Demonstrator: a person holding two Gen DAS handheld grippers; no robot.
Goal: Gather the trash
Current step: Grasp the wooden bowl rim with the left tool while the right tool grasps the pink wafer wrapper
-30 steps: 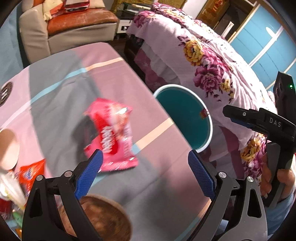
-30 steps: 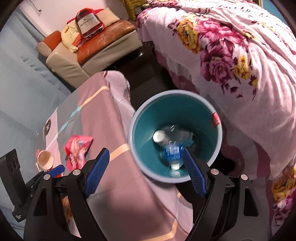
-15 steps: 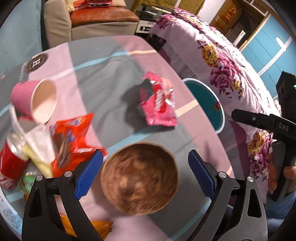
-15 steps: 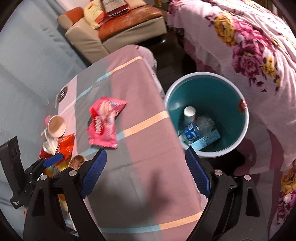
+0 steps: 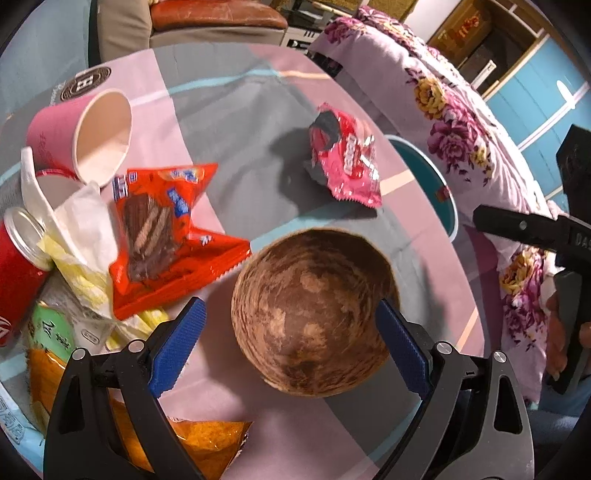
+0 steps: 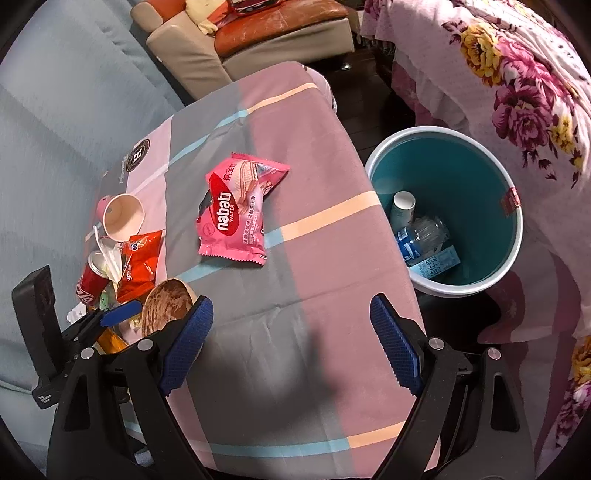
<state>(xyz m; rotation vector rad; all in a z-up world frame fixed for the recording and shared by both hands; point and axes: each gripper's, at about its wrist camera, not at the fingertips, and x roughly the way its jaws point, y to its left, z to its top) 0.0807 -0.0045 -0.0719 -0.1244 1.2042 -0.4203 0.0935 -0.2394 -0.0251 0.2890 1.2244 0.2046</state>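
My left gripper (image 5: 288, 347) is open and hangs over a brown bowl (image 5: 314, 310) that lies between its blue pads without being pressed. A trash pile sits to the left: an orange-red biscuit wrapper (image 5: 162, 229), white tissue (image 5: 88, 218), a tipped pink paper cup (image 5: 85, 136) and a red can (image 5: 18, 273). A pink wafer wrapper (image 6: 236, 214) lies alone mid-table. My right gripper (image 6: 291, 343) stands open above bare tablecloth with nothing between its fingers. The teal bin (image 6: 517, 236) on the floor beside the table holds a plastic bottle (image 6: 421, 236) and a carton.
A floral bedspread (image 6: 517, 74) hangs close behind the bin. A beige sofa with an orange cushion (image 6: 277, 33) stands past the table's far end. An orange bag (image 5: 207, 443) lies under my left gripper. A hand (image 5: 554, 332) grips the right tool at the table's right edge.
Both grippers have swung away from the bin toward the table. The left one came over the brown bowl and the trash pile; the right one left the bin's mouth for the tablecloth.
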